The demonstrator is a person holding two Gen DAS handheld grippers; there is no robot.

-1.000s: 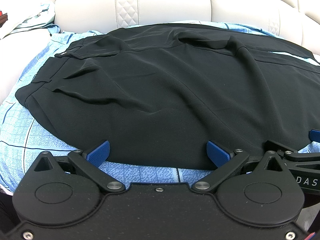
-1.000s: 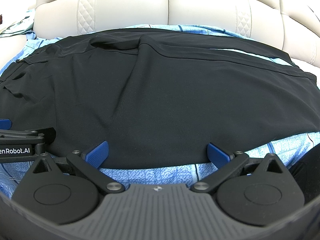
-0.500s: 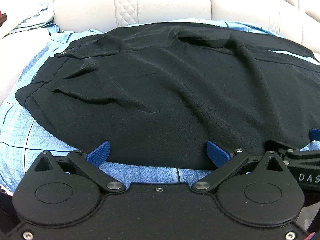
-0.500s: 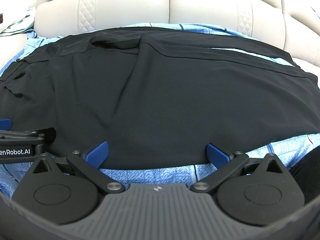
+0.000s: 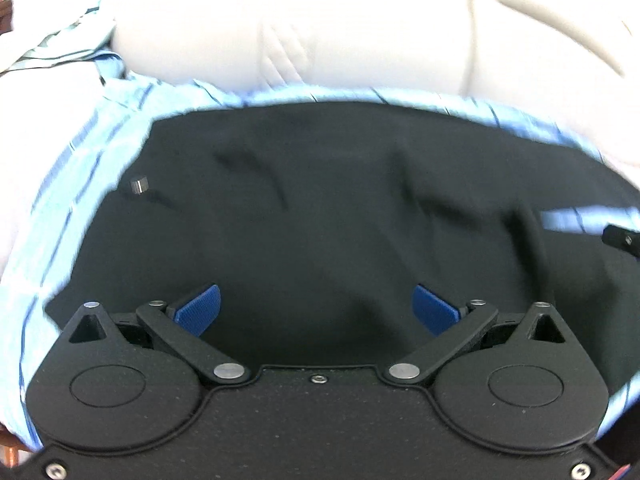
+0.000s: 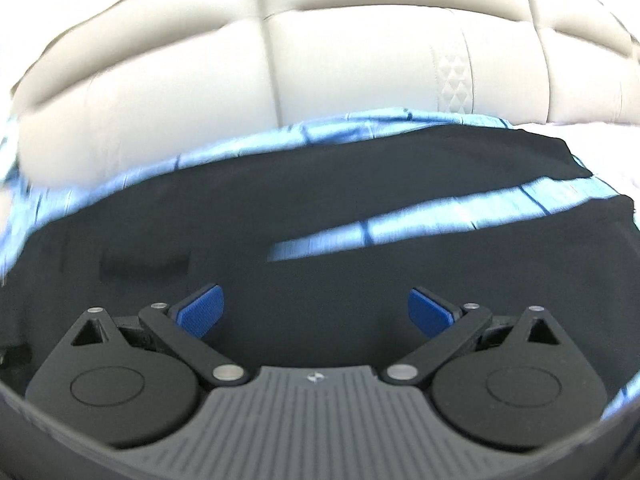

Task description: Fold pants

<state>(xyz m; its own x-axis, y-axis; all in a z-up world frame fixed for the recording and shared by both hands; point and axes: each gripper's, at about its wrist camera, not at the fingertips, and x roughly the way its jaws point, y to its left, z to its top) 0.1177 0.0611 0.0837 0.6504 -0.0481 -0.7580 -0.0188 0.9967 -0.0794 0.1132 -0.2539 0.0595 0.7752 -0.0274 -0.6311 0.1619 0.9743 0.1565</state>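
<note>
Pants point(image 5: 320, 216): black, spread on blue sheet point(image 5: 60, 208).
Left gripper point(image 5: 316, 308): above pants, jaws apart.
Right gripper point(image 6: 314, 308): above pants, jaws apart.

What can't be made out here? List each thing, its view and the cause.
- Pants near hem, left wrist view: covered by the left gripper body.
- Pants' right end, right wrist view: cut off by the frame edge.
- Creases and seams, both views: lost to motion blur.
- Small metal piece on the fabric, left wrist view: too small and blurred to identify.
- Right gripper contact with fabric: cannot be judged.
</note>
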